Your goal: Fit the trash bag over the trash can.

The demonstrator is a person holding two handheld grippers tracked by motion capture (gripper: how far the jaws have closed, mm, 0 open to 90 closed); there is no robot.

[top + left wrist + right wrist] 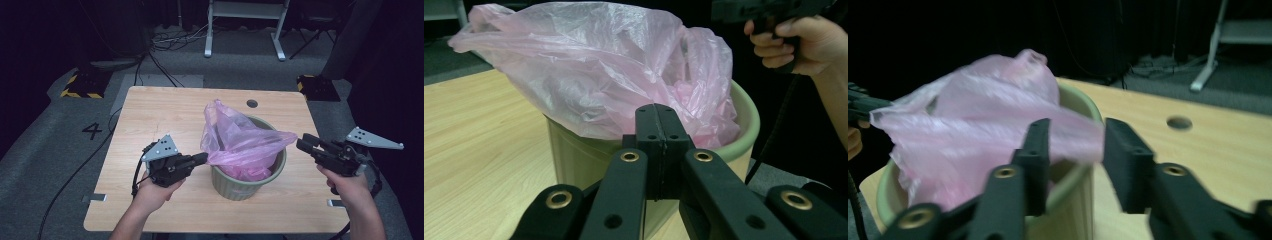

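Note:
A pale green bin (247,187) stands right of the middle of the wooden table (150,115), with a pink plastic bag (235,135) bunched in and above its mouth. My left gripper (202,158) lies level at the bin's left rim, shut on the bag's edge. In the left gripper view its jaws (661,112) are pressed together against the bag (614,65) above the bin wall (574,150). My right gripper (302,142) is just right of the bin and open. In the right gripper view a stretched corner of the bag (973,120) runs between the parted jaws (1075,135), unpinched.
A round cable hole (252,103) sits in the table's far edge behind the bin. Beyond the table are a white frame's legs (245,25), floor cables and yellow-and-black blocks (80,85). The bin stands near the table's front edge.

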